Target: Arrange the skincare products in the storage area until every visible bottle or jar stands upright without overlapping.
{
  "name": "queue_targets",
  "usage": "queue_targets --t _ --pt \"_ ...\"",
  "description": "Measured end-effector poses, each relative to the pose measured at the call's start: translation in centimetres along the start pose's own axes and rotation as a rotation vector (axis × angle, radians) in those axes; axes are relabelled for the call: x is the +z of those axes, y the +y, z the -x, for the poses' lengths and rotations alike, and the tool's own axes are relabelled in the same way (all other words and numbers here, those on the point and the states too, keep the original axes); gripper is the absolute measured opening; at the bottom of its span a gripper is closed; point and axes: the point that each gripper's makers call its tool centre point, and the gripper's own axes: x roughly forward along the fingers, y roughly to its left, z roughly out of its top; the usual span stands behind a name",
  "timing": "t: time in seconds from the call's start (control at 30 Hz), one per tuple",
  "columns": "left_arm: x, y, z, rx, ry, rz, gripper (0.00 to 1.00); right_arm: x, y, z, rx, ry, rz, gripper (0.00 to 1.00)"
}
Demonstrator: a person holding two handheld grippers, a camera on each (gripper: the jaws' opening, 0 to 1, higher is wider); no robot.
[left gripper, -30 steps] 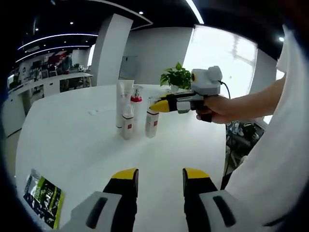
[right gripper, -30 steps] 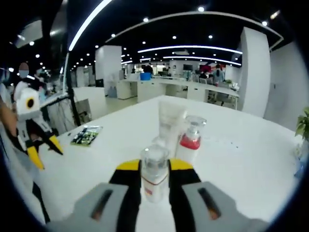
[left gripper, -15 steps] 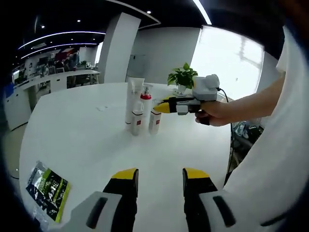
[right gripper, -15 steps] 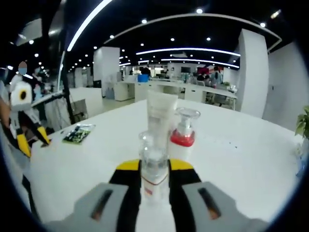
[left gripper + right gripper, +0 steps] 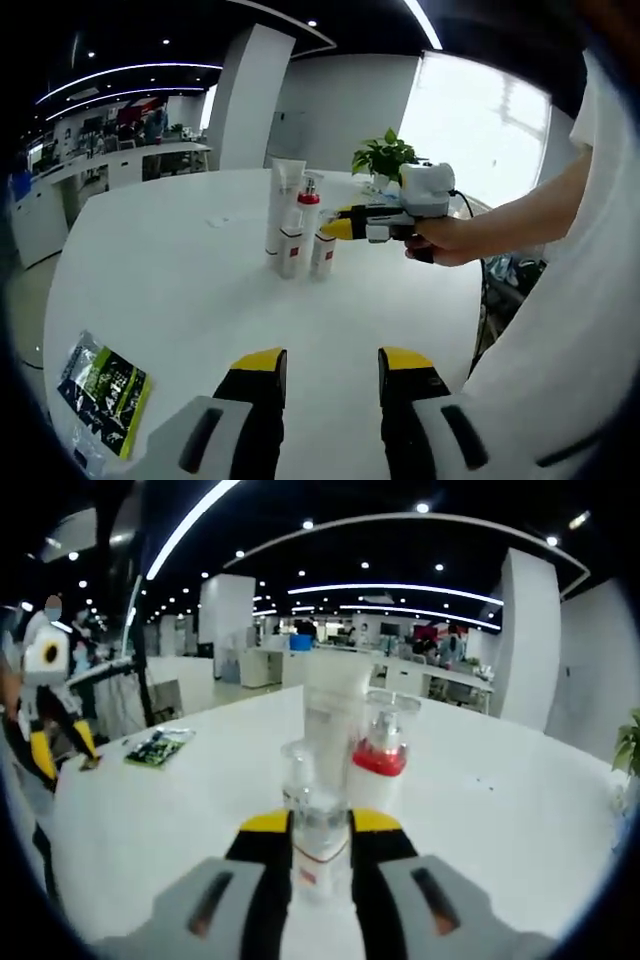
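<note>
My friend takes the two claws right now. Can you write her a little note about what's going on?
Right claw: shut on the small clear bottle, which is upright at the white table; whether it rests on the table I cannot tell.
Left claw: open, holding nothing, held back over the near side of the table.
The tall white tube and the red-collared pump bottle stand upright just behind the held bottle.
A green packet lies flat near the table edge.
Left: set the bottle down beside the others, not overlapping, and let go.
</note>
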Motion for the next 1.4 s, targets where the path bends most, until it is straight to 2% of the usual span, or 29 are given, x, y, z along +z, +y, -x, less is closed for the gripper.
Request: queue_targets --t 0.13,0.17,0.2,0.4,0.5,0.53,0.63,0.73,0.8,0.87,0.93,1.0,1.13,1.3,1.4 --pt "0.2 -0.1 -0.2 0.002 -0.002 0.001 0.37 -0.1 -0.2 0.1 -0.008 0.006 -0.021 0.2" --pt "0.3 -0.2 -0.2 0.001 -0.002 0.001 0.37 -0.3 -0.1 0.0 -0.005 0.019 -0.027 0.22" --pt "0.3 -0.2 -0.3 0.0 -0.001 0.0 0.37 -1.1 0.1 0.0 0.004 0.063 -0.041 0.24" --pt "0.7 -0.5 -0.6 0.002 -0.009 -0.006 0.37 -1.7 0.0 0.0 -0.003 0.082 -0.038 0.26" --pt "0.6 -0.5 -0.6 0.004 -0.011 -0.002 0.37 -2.6 0.0 -0.2 -0.006 0.122 -0.073 0.27" --pt "0.5 -0.5 -0.6 0.006 -0.009 0.0 0.37 -3.5 -0.6 -0.1 -0.044 0.174 -0.068 0.27" --pt "0.3 -0.5 -0.5 0.012 -0.007 0.003 0.37 -4.6 -0.4 -0.3 -0.057 0.212 -0.191 0.27" --pt "0.2 -0.4 -0.4 0.017 -0.011 0.01 0.37 -5.8 -0.4 -0.1 -0.082 0.287 -0.19 0.27" --pt "0.2 -0.4 -0.4 0.018 -0.019 0.021 0.37 -6.0 0.0 -0.6 -0.075 0.292 -0.205 0.26" --pt "0.2 -0.4 -0.3 0.016 -0.024 0.024 0.37 -6.6 0.3 -0.6 -0.089 0.338 -0.239 0.26" --pt "0.1 -0.5 -0.3 0.017 -0.023 0.024 0.37 -6.3 0.4 -0.9 -0.1 0.325 -0.246 0.26" --pt "0.0 -0.4 -0.3 0.018 -0.02 0.024 0.37 -6.4 0.4 -1.0 -0.127 0.341 -0.269 0.26" --pt "-0.3 -0.4 -0.1 0.021 -0.015 0.028 0.37 -6.3 -0.4 -1.2 -0.232 0.342 -0.303 0.24" --pt "-0.7 -0.3 0.2 0.021 -0.008 0.027 0.37 -6.7 -0.6 -1.3 -0.292 0.363 -0.363 0.19" --pt "-1.0 -0.1 0.5 0.024 -0.002 0.029 0.37 -6.5 -0.7 -1.4 -0.308 0.378 -0.346 0.18"
